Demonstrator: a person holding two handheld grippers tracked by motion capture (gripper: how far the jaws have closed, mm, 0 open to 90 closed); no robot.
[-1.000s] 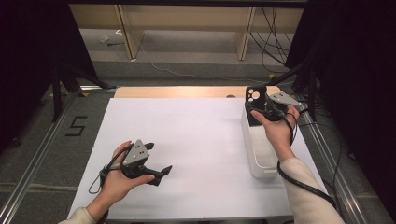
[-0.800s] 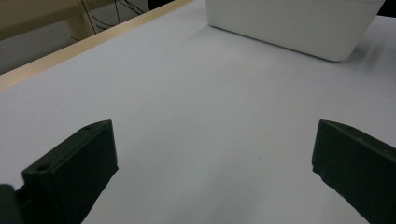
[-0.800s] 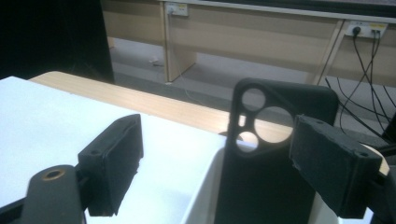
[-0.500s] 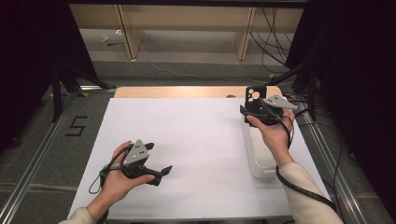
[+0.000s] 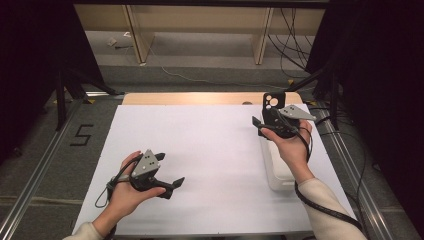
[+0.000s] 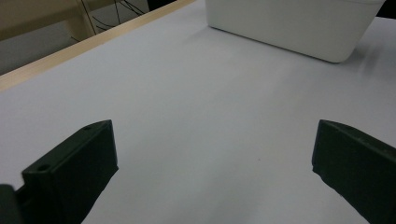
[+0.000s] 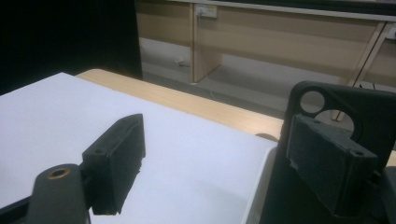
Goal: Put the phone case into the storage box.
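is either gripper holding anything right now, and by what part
Nothing is held. The left gripper and right gripper both stand open with empty gaps; the black phone case stands outside the right one's jaw.

**Matt white sheet, black plastic and pale wood**

A smooth, matt white paper-like sheet (image 5: 210, 150) covers the tabletop, leaving a strip of pale, satin-finished wood (image 5: 200, 98) bare along the far edge. At the right edge stands a rectangular white plastic tub (image 6: 289, 25), its walls smooth with a soft sheen. A black phone case of matt, rubbery-looking plastic (image 7: 355, 112) rises above it. Both grippers' black jaws look like dull moulded plastic, faintly grainy. The grey three-cornered plate (image 5: 145, 162) has a flat, metal-like finish.
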